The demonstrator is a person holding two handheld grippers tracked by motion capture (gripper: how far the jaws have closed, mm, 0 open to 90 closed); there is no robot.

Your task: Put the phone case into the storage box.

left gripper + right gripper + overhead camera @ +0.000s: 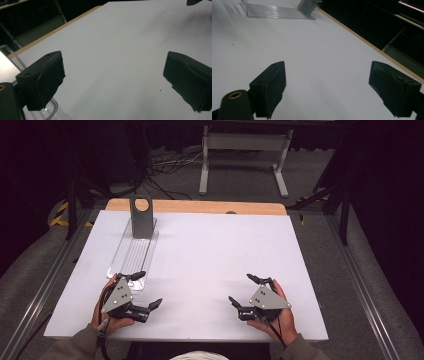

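Both grippers, left gripper [146, 290] and right gripper [243, 289], sit wide open, holding nothing. Clear tray [50, 110] is cut off up close; the high view shows its grey stand [141, 216].

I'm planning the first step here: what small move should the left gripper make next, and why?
Probably ease the left gripper forward onto the near end of the clear tray. Its jaws stand open and empty, and the tray is right beside it.

Grey carpet floor [240, 175] surrounds the white tabletop [220, 250]; a white metal frame [245, 150] and black cables [165, 170] sit beyond, darkness behind.
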